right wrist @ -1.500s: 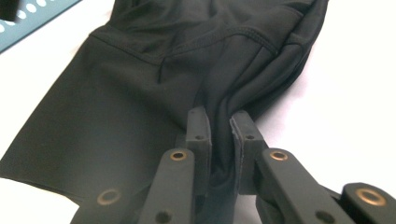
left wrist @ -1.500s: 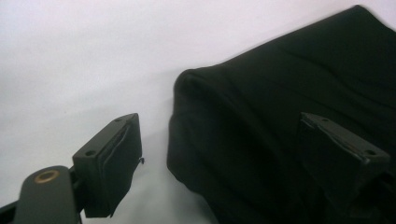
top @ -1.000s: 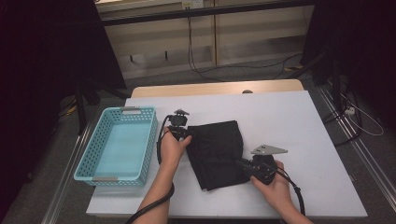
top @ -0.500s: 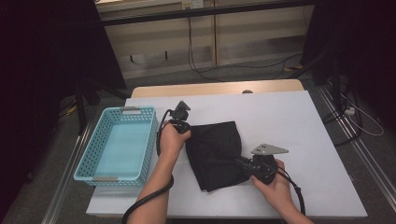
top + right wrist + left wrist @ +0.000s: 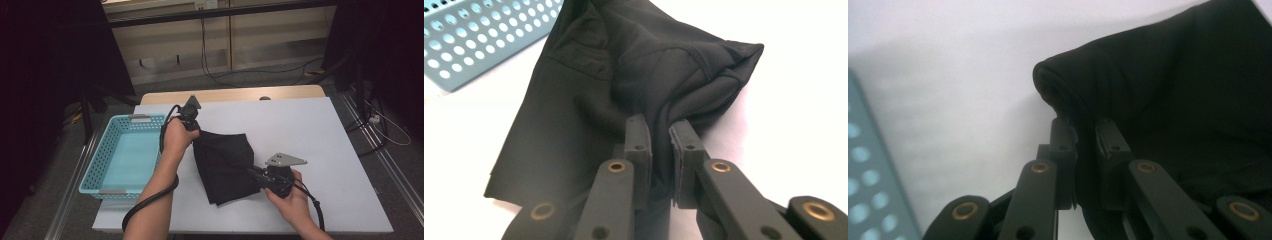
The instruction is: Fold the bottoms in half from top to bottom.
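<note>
A folded black garment point(image 5: 222, 162) lies on the white table point(image 5: 310, 130), right of the basket. My left gripper point(image 5: 196, 136) is at the cloth's upper left corner; its jaws have just been closing and now pinch a fold of the black garment point(image 5: 1148, 90), lifted a little off the table. In the left gripper view my left gripper point(image 5: 1085, 135) has cloth clamped between its pads. My right gripper point(image 5: 251, 172) grips the garment's right edge. In the right gripper view, bunched black fabric point(image 5: 664, 75) is squeezed in my right gripper point(image 5: 661, 132).
A light blue perforated basket point(image 5: 95, 167) stands empty at the table's left edge; its wall point(image 5: 479, 35) shows in the right gripper view. The table's right half is bare white. A wooden strip point(image 5: 230, 95) runs along the far edge, with dark floor and cables beyond.
My left hand has moved up and away from me at the garment's upper left corner and taken hold of it, raising that corner. The right hand has stayed put.
</note>
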The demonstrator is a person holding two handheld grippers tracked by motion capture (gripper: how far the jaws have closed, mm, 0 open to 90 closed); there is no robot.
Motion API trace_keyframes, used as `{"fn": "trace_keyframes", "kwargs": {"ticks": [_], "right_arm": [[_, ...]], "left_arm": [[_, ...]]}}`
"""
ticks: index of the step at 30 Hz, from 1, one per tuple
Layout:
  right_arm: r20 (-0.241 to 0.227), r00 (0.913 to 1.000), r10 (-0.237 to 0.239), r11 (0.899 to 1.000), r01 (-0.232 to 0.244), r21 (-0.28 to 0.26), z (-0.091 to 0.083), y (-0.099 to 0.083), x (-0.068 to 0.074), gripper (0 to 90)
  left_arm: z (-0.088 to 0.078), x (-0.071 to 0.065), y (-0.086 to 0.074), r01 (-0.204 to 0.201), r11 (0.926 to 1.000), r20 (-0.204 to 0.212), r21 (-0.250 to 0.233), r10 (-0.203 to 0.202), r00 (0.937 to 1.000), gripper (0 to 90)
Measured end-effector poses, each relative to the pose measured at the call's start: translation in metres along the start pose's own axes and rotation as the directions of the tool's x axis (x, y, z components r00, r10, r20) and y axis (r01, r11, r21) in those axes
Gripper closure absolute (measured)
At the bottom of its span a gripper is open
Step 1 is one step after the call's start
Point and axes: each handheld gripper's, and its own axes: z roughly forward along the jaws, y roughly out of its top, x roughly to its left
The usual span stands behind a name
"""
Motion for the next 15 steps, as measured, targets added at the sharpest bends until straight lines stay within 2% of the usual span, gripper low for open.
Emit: {"fn": "trace_keyframes", "kwargs": {"ticks": [10,15], "right_arm": [[-0.037,0.9989,-0.027,0.998,0.025,-0.056,0.0,0.014,0.018,81.4],[-0.048,0.9983,-0.031,0.997,0.027,-0.073,0.002,0.017,0.024,81.4]], "left_arm": [[-0.037,0.013,0.001,0.021,0.9994,-0.001,0.028,-0.021,0.9998,80.9],[-0.043,0.021,0.0,0.041,0.9984,0.002,0.038,-0.041,0.9991,80.9]]}}
